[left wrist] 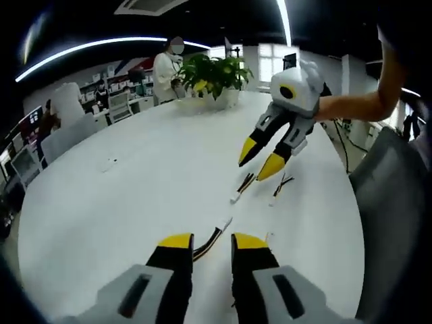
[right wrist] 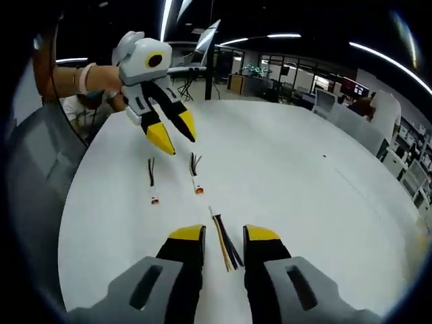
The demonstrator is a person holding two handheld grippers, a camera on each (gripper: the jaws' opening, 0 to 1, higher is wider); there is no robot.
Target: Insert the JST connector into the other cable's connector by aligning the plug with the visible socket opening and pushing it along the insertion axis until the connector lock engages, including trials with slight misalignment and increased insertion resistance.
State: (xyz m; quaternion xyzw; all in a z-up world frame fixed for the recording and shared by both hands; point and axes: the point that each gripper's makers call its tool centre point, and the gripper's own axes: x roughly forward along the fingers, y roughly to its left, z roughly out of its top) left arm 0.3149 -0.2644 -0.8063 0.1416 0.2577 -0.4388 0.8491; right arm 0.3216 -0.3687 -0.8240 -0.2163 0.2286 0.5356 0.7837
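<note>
- Yellow-tipped jaws of the left gripper [left wrist: 212, 241] rise nearest the lens in the left gripper view, spread apart with nothing between them, hovering over the white table [left wrist: 121, 202].
- Just beyond those tips lies a cable with black and yellow wires [left wrist: 214, 237], its white connector end pointing away toward the far side.
- Farther on, two more short cables rest side by side: the left cable [left wrist: 243, 185] with a white connector at its near end, and the right cable [left wrist: 281, 185] just beside it, apart from it.
- Above those two hangs the right gripper [left wrist: 258, 163], held by a person's bare arm [left wrist: 351, 104] coming in from the right; its jaws are released and grip nothing, tips clear of the table.
- From the right gripper view, the right gripper [right wrist: 224, 235] has its own jaws parted, and a bundle of black and yellow wires [right wrist: 225, 248] lies on the table between them, not pinched.
- Farther off lie two short cables with orange-tipped ends, one to the left [right wrist: 152, 182] and one to the right [right wrist: 196, 174], unjoined.
- Over them, the left gripper [right wrist: 174, 136] hangs open.
- Far across the table in the left gripper view stands a potted plant [left wrist: 212, 77], with a person [left wrist: 165, 71] behind it.
</note>
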